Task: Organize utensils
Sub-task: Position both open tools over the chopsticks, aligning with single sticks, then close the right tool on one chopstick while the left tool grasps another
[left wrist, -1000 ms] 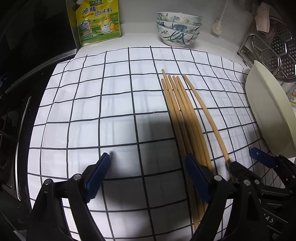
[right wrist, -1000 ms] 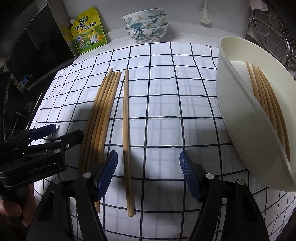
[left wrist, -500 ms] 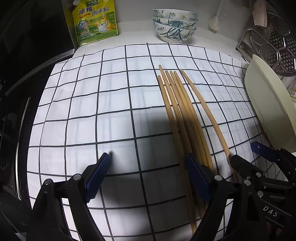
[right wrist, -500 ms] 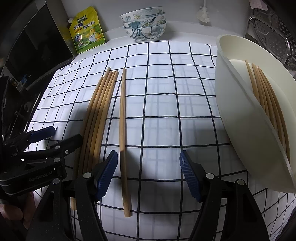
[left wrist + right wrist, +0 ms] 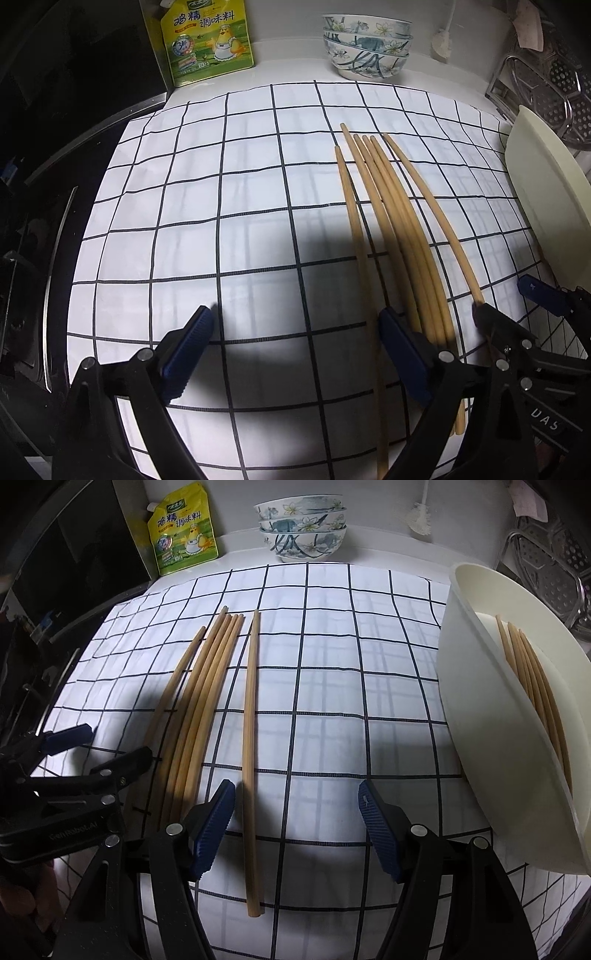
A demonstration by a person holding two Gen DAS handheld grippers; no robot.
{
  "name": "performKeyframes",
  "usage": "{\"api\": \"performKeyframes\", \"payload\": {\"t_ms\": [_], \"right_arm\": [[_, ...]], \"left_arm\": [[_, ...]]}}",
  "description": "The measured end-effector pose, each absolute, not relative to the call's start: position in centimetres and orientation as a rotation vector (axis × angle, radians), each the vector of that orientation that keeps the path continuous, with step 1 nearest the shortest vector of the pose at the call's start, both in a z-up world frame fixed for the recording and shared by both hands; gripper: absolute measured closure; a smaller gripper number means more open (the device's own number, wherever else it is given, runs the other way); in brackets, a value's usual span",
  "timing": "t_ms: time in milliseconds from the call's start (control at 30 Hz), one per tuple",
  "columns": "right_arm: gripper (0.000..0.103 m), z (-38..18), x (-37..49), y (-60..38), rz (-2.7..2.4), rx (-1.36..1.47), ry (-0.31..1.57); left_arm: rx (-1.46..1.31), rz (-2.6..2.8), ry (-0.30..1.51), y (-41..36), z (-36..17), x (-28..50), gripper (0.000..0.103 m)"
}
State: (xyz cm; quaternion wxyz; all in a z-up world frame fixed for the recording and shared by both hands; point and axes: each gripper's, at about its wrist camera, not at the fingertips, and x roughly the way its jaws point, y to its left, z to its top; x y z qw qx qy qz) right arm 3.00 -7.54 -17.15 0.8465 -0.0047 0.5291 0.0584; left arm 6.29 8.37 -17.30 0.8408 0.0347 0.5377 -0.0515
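Left gripper: the left gripper is seen with its jaws spread wide and opening further; nothing is pinched. One chopstick passes just inside its right-hand pad, at about 3 o'clock of the gap.

Right gripper: the right gripper is spread apart with nothing pinched. A single chopstick lies on the cloth between its jaws, nearer the left pad, apparently untouched.

Loose chopsticks: a bundle of chopsticks is laid on the checked cloth, at 9 o'clock of the single one.

Sorted chopsticks: several chopsticks are already held in the white tray, at 3 o'clock in the right wrist view.

Risk, roll: a round stick could be nudged sideways by one pad closing first, and rolled out of the gap.

Risk, double pick: the bundle is packed tight, so two sticks could be caught where one is meant.

Risk, collision: the two grippers are held close together near the sticks' near ends, so they could be knocked against each other.

Risk, tray: the tray appears tilted; a stick dropped carelessly might slide or spill out.

Risk, cloth: the cloth could be snagged and dragged by a low pad.

Writing, pouch: on the yellow-green pouch at 11 o'clock, "鸡精调味料" is read; smaller print is too small to tell.

Writing, gripper body: pale lettering is seen on the left gripper's body, but it cannot be read surely.

Bowls: stacked floral bowls are left at 12 o'clock.
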Motion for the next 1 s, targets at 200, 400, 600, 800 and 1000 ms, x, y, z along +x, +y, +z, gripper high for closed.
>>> {"api": "performKeyframes", "payload": {"t_ms": [200, 400, 600, 800, 1000], "right_arm": [[0.042, -17.4, 3.2, -6.5, 0.125, -0.071, 1.092], [0.068, -17.2, 3.5, -5.5, 0.175, -0.109, 1.076], [0.097, -17.1, 4.0, -4.7, 0.199, -0.123, 1.084], [0.097, -16.6, 4.0, -6.2, 0.199, -0.012, 1.094], [0.097, -14.3, 3.4, -7.1, 0.216, 0.063, 1.062]], "left_arm": [[0.077, -0.123, 1.117, 7.9, -17.0, 6.3, 0.029], [0.082, -0.146, 1.107, 7.1, -16.5, 6.3, 0.066], [0.060, -0.183, 1.130, 6.8, -16.3, 6.8, 0.096], [0.019, -0.205, 1.167, 7.4, -16.2, 6.9, 0.096], [0.007, -0.210, 1.160, 7.7, -14.2, 6.6, 0.096]]}}
